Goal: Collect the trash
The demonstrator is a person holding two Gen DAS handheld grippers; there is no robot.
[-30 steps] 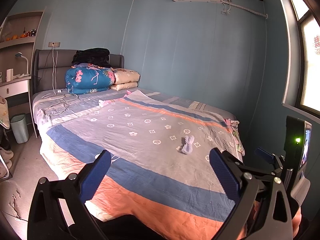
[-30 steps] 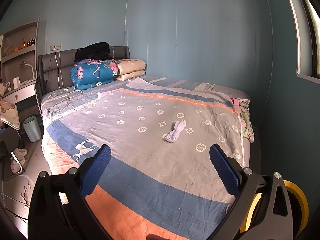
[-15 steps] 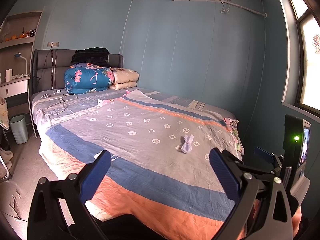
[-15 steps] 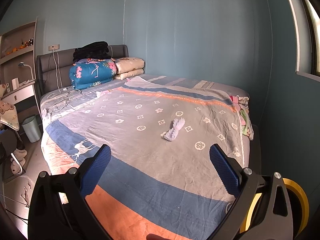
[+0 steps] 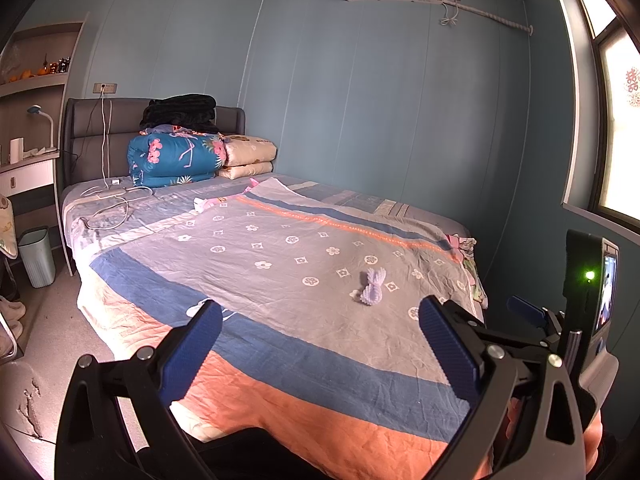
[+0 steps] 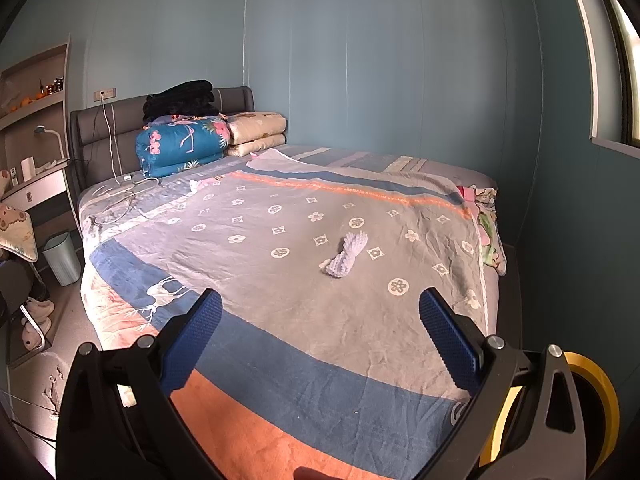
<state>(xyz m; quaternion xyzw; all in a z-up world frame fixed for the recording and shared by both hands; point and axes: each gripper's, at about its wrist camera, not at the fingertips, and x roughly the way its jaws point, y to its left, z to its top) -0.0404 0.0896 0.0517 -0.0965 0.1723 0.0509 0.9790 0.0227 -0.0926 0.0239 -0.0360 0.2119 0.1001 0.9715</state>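
A small pale-blue crumpled piece of trash (image 5: 373, 287) lies on the bed's grey patterned blanket (image 5: 280, 264), toward the right side; it also shows in the right wrist view (image 6: 345, 254). A pale green waste bin (image 5: 38, 255) stands on the floor left of the bed, also in the right wrist view (image 6: 62, 257). My left gripper (image 5: 320, 344) is open and empty at the foot of the bed. My right gripper (image 6: 320, 336) is open and empty, also short of the trash.
Folded quilts and pillows (image 5: 180, 156) are stacked at the headboard. White cables (image 5: 112, 200) lie on the bed's left part. A desk with a lamp (image 5: 28, 160) stands left. Slippers (image 6: 36, 320) lie on the floor. A yellow tape roll (image 6: 592, 404) is by my right gripper.
Both views have shifted slightly. The trash sits a little further left and higher in each frame. Both grippers stay open.
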